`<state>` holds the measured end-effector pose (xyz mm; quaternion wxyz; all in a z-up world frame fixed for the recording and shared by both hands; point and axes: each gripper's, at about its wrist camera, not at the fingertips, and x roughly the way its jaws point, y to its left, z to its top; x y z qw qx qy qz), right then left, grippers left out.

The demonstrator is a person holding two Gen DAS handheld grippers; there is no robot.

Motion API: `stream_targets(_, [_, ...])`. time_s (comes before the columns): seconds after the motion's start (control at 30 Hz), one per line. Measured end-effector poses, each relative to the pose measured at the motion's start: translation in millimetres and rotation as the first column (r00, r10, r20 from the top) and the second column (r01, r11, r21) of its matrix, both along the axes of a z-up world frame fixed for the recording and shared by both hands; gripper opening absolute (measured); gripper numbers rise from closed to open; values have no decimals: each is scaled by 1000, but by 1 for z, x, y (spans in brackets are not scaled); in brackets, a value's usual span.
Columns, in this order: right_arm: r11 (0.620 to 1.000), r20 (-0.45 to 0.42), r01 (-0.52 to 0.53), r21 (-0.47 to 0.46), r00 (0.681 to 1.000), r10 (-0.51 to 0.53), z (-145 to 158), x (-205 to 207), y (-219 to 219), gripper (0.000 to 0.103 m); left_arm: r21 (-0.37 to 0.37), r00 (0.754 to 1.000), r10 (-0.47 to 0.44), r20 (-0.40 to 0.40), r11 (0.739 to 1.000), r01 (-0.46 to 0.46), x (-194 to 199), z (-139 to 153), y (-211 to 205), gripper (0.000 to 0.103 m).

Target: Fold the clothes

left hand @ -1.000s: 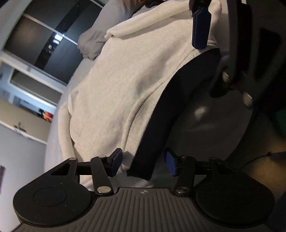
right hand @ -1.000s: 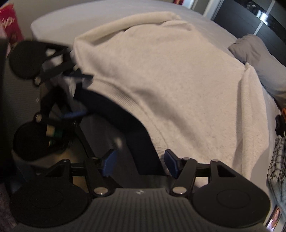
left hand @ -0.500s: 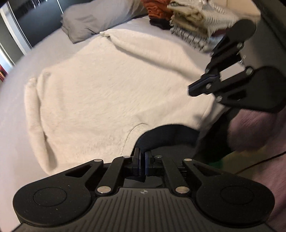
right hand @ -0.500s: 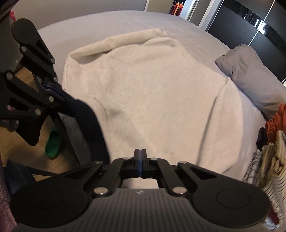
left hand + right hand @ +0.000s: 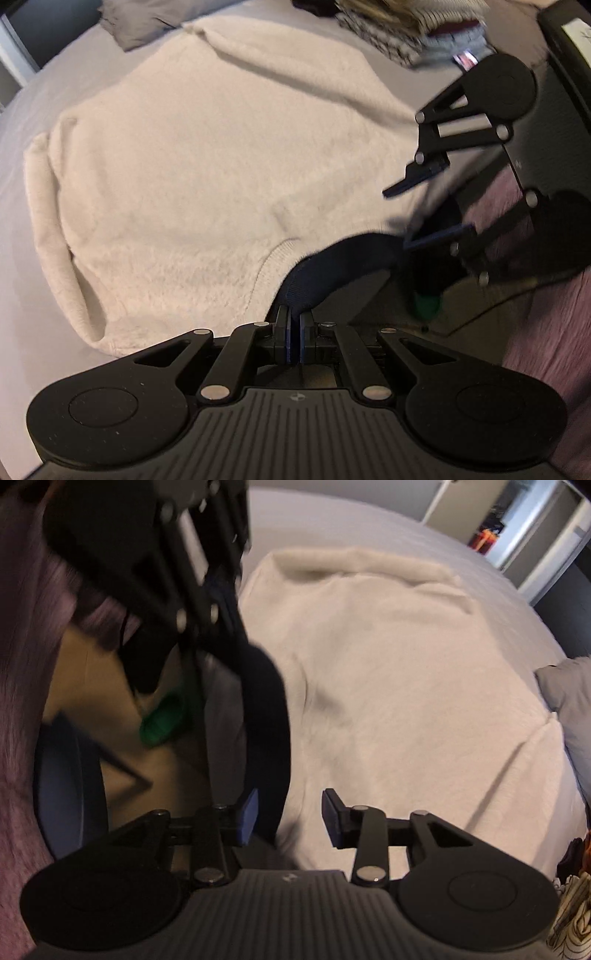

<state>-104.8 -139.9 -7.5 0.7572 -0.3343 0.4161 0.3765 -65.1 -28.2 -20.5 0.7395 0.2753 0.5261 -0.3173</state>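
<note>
Half a second ago both grippers were clamped on the dark cloth [image 5: 332, 266]; now the right gripper [image 5: 288, 818] has sprung its jaws wide, while the left gripper [image 5: 294, 334] stays pinched on one end. One cream sweater [image 5: 207, 177] lies flat on the pale bed [image 5: 332, 520], with one grey pillow [image 5: 147, 22] beyond. Beside it is what looks like one blurred stack of folded clothes [image 5: 406, 33].
</note>
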Motion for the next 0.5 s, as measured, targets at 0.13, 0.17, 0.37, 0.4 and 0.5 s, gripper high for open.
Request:
stream_targets(0.13, [996, -5, -47, -71, 999, 47, -18, -5, 1, 42, 5, 996, -74, -52, 997, 74, -2, -20, 12, 15])
stream_targets(0.17, [994, 3, -68, -88, 998, 68, -19, -7, -1, 43, -4, 993, -104, -61, 995, 104, -4, -20, 16, 23])
stream_targets(0.37, [963, 46, -191, -190, 978, 203, -30, -20, -11, 49, -2, 951, -298, 88, 954, 299, -15, -6, 44, 54])
stream_targets(0.4, [955, 52, -211, -208, 973, 226, -31, -23, -12, 49, 32, 938, -327, 114, 945, 326, -16, -11, 46, 55])
stream_targets(0.5, [929, 70, -264, -259, 954, 291, -41, -26, -14, 50, 131, 887, -434, 160, 900, 417, -20, -30, 52, 55])
